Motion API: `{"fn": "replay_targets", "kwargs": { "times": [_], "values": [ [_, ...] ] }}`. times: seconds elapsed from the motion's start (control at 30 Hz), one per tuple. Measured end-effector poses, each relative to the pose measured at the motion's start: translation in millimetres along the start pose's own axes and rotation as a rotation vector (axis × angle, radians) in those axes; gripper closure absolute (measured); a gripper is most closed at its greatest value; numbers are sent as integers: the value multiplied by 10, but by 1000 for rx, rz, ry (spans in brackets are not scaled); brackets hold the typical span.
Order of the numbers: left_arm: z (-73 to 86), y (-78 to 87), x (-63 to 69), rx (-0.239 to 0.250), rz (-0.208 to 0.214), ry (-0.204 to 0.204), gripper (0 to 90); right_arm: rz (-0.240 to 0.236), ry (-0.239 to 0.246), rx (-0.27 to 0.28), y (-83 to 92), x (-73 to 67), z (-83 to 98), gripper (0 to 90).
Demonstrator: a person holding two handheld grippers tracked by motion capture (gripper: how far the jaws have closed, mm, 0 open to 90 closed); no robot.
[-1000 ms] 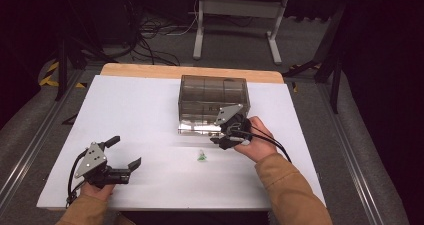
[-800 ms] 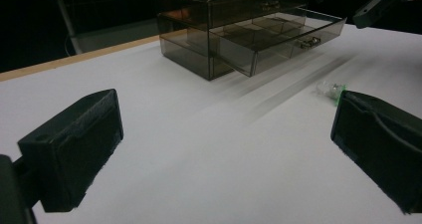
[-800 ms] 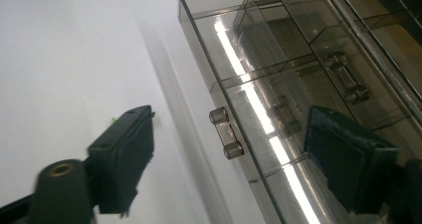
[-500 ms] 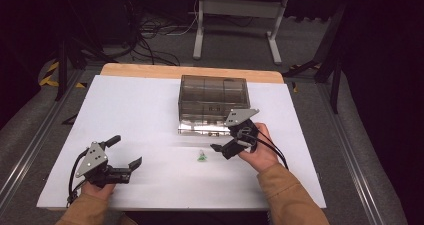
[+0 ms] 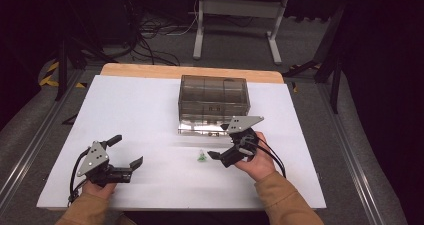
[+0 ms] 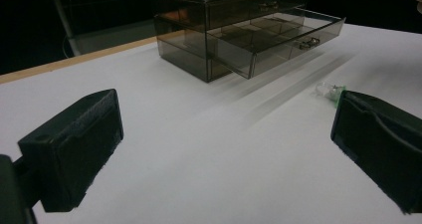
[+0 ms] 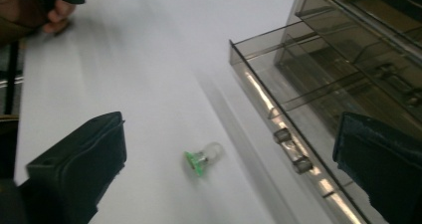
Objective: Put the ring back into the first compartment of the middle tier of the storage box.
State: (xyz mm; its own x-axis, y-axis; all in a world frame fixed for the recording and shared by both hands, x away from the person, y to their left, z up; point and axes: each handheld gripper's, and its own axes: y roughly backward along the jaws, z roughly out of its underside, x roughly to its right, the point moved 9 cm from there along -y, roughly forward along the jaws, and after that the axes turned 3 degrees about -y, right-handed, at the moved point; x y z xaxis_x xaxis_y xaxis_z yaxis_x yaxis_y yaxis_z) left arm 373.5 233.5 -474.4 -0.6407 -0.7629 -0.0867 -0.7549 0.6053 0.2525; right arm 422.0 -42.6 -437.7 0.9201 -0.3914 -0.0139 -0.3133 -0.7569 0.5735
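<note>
1. Left gripper (image 5: 125,152): sitting at the near left of the table (image 5: 140,110), about 7 o'clock from the table's middle in the high view. Jaws standing wide apart, holding nothing. It is keeping the same place and pose as one second ago. The left hand (image 5: 97,187) is gripping it from below.

2. Right gripper (image 5: 220,144): sitting at the near right, about 5 o'clock from the middle. Jaws standing apart, empty. One second ago it was up at the front of the drawer unit; half a second ago it was partway back; now it is lying nearer the person, with its jaws pointing toward 9 o'clock at the bulb. The right hand (image 5: 257,157) is holding it from the right.

3. Small bulb (image 5: 200,157): clear glass with a green base, lying on its side on the white surface, just left of the right gripper's jaws and apart from them. In the right gripper view the small bulb (image 7: 203,158) is lying between the two jaws, farther out. It is staying where it was.

4. Drawer unit (image 5: 214,92): smoky clear plastic, standing at about 1 o'clock, well beyond the bulb. Its lower drawer (image 7: 293,109) is standing pulled out toward the person, divided into compartments; whether anything lies in them cannot be told.
</note>
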Motion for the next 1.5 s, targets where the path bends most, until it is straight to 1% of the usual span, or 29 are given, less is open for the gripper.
{"fn": "replay_targets", "kwargs": {
  "times": [0.1, 0.27, 0.43, 0.57, 0.63, 0.67, 0.77, 0.93, 0.97, 1.1, 1.33, 1.5],
  "values": [
    [0, -3, -2, 0, 0, -1, 9, 9, 6, -2, -27, -66, 29, 39],
    [-1, -3, -1, 1, -1, 2, 9, -6, -19, -2, -105, -140, 73, 67],
    [-3, -1, -1, 1, 1, -1, 9, -10, -33, -7, -183, -175, 123, 70],
    [-1, -1, 2, 1, 2, 1, 9, 12, -17, -11, -265, -217, 201, 90],
    [-1, -2, -1, 0, 1, -1, 9, 20, -20, -10, -295, -228, 237, 92],
    [-1, -3, 0, 0, 1, -2, 9, 23, -13, -16, -310, -226, 259, 92],
    [-2, -8, 1, 3, 1, -3, 9, 27, -15, -28, -359, -233, 314, 94],
    [-2, -3, 0, 1, 2, -1, 9, 25, 1, -67, -452, -254, 407, 102],
    [-2, -3, 0, 1, 2, -1, 9, 31, 4, -76, -472, -252, 427, 104],
    [-3, -4, 4, 2, 5, -2, 9, 28, -4, -89, -520, -262, 469, 107],
    [-4, -6, 5, 3, 6, -3, 9, 34, -22, -115, -615, -208, 522, 129],
    [-3, -6, 6, 2, 6, -4, 9, 45, -27, -129, -650, -176, 545, 153]
  ]
}}
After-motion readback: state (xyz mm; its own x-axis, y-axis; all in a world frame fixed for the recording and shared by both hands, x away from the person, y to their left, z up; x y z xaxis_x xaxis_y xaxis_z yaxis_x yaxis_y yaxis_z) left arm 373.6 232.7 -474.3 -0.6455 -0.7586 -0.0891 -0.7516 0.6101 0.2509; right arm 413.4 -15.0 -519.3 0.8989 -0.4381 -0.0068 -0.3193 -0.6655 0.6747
